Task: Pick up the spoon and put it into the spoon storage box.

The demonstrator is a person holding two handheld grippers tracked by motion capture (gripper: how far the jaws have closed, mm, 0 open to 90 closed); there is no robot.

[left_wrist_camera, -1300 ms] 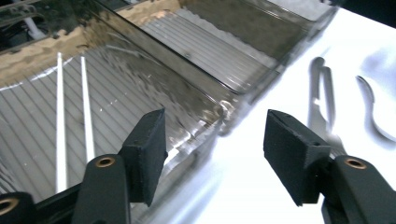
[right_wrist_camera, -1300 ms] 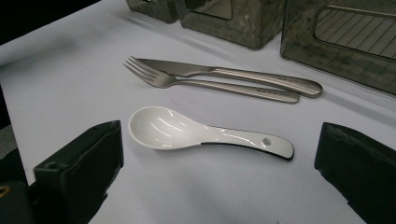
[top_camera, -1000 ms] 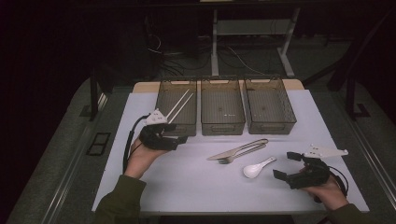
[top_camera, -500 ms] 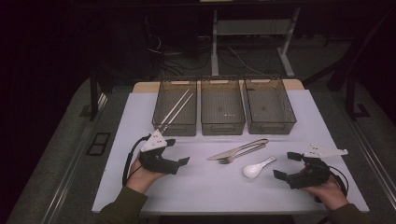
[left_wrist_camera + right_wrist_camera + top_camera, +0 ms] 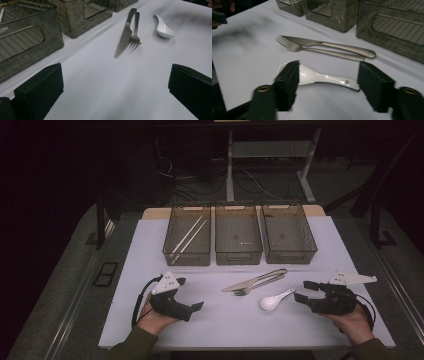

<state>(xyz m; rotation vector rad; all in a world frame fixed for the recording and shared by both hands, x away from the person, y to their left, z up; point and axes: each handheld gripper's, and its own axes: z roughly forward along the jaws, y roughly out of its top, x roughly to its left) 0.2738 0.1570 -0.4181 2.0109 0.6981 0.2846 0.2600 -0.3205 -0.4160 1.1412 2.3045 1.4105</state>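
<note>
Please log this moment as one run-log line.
left gripper: open, empty | right gripper: closing, white spoon between fingers, ungripped | chopsticks: left basket

Black tongs (image 5: 192, 306) with grey three-cornered plates and trailing cables; olive sleeves (image 5: 131, 347).

A white-covered table (image 5: 150, 250) carried three dark wire-mesh baskets (image 5: 238, 240) in a row at its far edge, with a steel knife (image 5: 252, 281), steel fork (image 5: 262, 284) and white ceramic spoon (image 5: 272, 301) lying nearer.
</note>
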